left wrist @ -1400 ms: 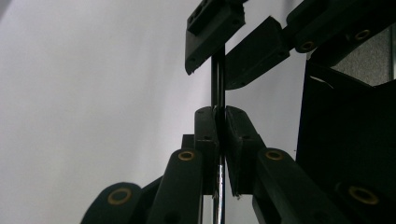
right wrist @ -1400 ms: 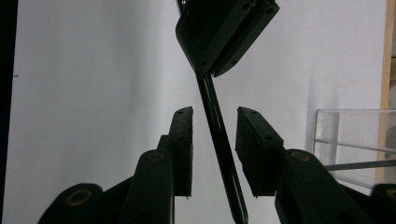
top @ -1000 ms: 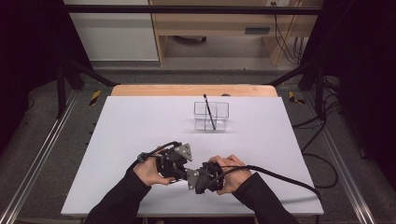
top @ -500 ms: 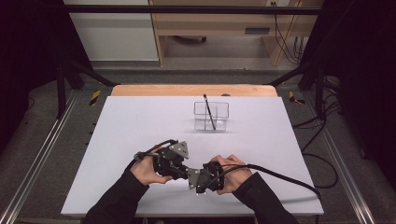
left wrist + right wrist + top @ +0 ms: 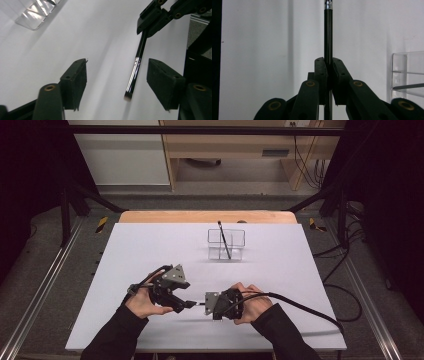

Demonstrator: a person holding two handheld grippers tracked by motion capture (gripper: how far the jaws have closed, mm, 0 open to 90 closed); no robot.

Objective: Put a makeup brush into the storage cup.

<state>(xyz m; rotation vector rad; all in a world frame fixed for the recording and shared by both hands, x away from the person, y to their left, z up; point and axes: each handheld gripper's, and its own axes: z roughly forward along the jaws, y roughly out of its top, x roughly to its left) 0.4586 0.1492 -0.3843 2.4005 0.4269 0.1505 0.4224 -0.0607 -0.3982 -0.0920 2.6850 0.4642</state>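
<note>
- The white table (image 5: 150, 250) is carrying a clear organizer (image 5: 226, 244) at its far middle, with 1 dark brush (image 5: 224, 240) already leaning inside.
- The right gripper (image 5: 206, 303) is clamping a second black brush (image 5: 137, 65) by its handle near the front edge; the handover looks done.
- The left gripper (image 5: 116, 82) has just been opening, its jaws standing wide around the bristle end without pressing it.
- Carrying this brush to the organizer is probably still remaining.
</note>
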